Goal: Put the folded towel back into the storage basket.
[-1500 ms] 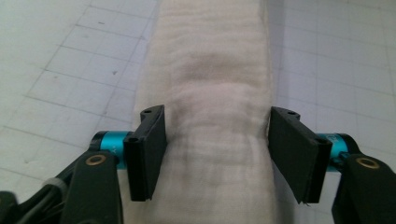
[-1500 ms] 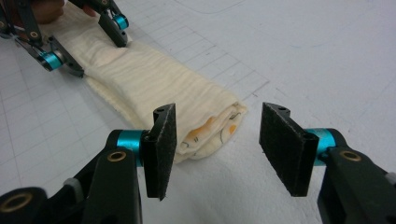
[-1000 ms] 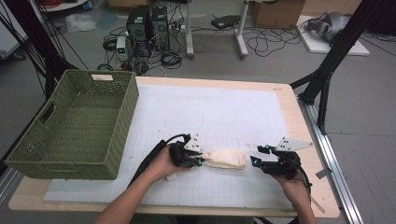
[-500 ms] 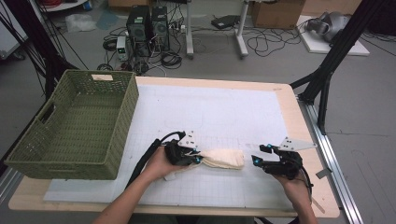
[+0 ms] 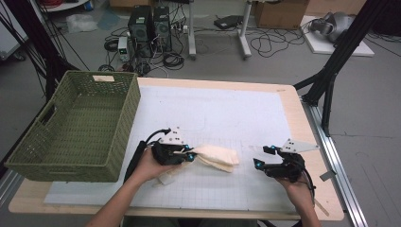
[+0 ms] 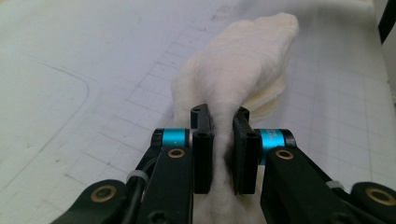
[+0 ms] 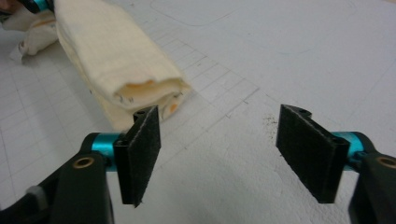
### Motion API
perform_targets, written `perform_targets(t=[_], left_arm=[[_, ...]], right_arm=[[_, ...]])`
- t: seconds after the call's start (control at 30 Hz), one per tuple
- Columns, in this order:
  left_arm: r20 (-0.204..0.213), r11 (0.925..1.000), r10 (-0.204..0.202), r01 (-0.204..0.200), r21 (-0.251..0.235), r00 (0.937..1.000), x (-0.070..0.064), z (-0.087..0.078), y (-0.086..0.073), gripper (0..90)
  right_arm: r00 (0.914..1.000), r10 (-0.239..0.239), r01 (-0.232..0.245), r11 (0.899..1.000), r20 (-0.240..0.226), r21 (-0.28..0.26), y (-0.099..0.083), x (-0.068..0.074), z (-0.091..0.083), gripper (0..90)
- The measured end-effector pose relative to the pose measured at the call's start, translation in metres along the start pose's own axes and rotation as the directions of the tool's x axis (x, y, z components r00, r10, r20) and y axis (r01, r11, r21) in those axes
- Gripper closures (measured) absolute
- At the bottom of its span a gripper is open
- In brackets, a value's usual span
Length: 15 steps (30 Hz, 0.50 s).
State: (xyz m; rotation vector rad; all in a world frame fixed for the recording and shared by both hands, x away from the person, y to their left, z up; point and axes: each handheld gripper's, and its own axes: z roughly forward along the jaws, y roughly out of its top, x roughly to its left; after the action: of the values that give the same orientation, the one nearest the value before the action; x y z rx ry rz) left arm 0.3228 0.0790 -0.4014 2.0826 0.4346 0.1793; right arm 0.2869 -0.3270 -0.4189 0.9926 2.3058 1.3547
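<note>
Left gripper (image 5: 188,155) sits near the table's front edge, at about 7 o'clock from the centre of the white gridded mat (image 5: 227,113). In the left gripper view its jaws stand nearly closed, with a fold of the cream cloth (image 6: 243,70) pinched between the two black pads (image 6: 203,149); the fabric bulges up and away beyond the pads towards 12 o'clock. In the high view the cloth (image 5: 216,157) lies as a folded roll on the mat, one end in the left gripper, the other end pointing to 3 o'clock towards the right gripper (image 5: 259,157). Right gripper is just beside that free end and apart from it. In the right gripper view its jaws stand wide open, pads (image 7: 142,149) bare, with only mat between them; the cloth's open end (image 7: 140,88), showing layered edges, lies at 11 o'clock from the left pad, near it, contact not discernible. Green woven basket (image 5: 71,127) stands at 9 o'clock on the table (image 5: 293,109), well apart from both grippers.
</note>
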Motion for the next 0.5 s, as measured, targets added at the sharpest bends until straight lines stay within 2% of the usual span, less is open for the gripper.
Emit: perform_targets(t=[0.1, 0.23, 0.5], left_arm=[[-0.011, 0.9990, -0.025, 0.025, -0.036, 0.9996, 0.003, -0.013, 0.002, 80.5], [-0.028, 0.9963, -0.038, 0.036, -0.078, 0.9989, 0.005, -0.028, 0.006, 80.5], [-0.058, 0.9916, -0.055, 0.048, -0.120, 0.9968, 0.008, -0.049, 0.009, 80.5]], right_arm=[[1.0000, 0.003, -0.003, 1.000, 0.003, 0.000, 0.000, 0.000, 0.001, 24.5], [0.9999, 0.008, -0.008, 1.000, 0.008, 0.009, -0.001, 0.001, 0.004, 21.7], [1.0000, 0.001, -0.001, 1.000, 0.002, 0.028, -0.003, 0.003, 0.008, 19.5]])
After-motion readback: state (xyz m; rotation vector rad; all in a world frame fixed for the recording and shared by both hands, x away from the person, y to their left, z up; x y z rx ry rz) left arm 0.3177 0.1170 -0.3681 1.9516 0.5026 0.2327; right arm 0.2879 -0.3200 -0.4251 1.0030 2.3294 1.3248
